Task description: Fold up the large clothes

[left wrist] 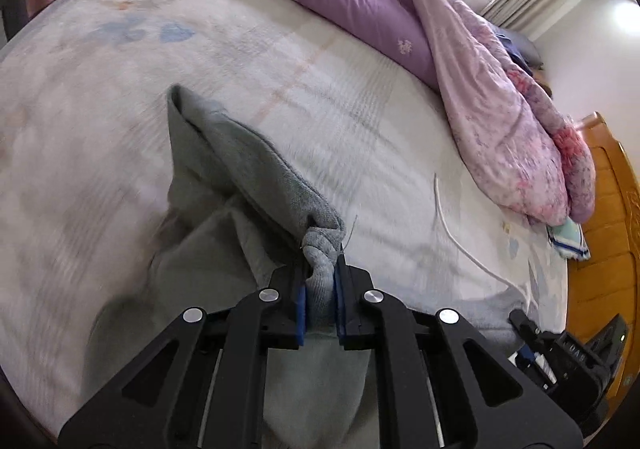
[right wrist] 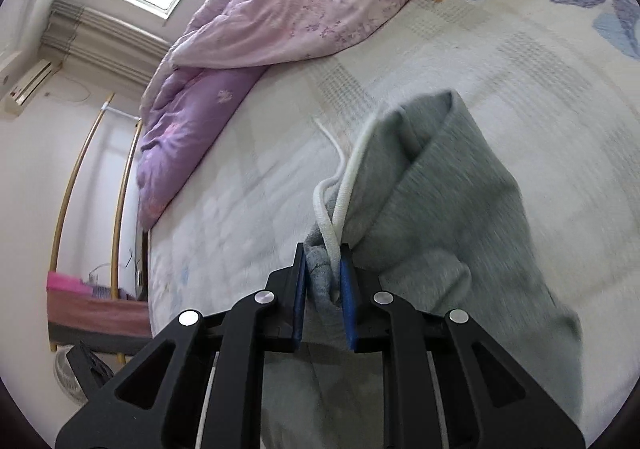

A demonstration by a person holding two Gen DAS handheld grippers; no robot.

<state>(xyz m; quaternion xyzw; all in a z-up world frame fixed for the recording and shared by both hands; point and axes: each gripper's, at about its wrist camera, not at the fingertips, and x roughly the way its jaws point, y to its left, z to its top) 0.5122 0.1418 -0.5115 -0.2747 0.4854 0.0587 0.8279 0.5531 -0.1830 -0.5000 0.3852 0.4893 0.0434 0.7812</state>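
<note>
Left gripper (left wrist: 322, 269) and right gripper (right wrist: 323, 269) each pinch bunched grey garment (left wrist: 240, 169) above the bed (left wrist: 100, 109); white drawstring (right wrist: 332, 233) caught in right.

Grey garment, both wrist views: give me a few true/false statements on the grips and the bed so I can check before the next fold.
1. The left gripper has its jaws shut on the grey garment. True.
2. The right gripper is open and holds nothing. False: it is shut on the grey garment, with the white drawstring running between the jaws.
3. A purple floral quilt lies bunched on the bed. True.
4. The garment lies flat and fully spread. False: it is lifted and creased between the two grips.
</note>
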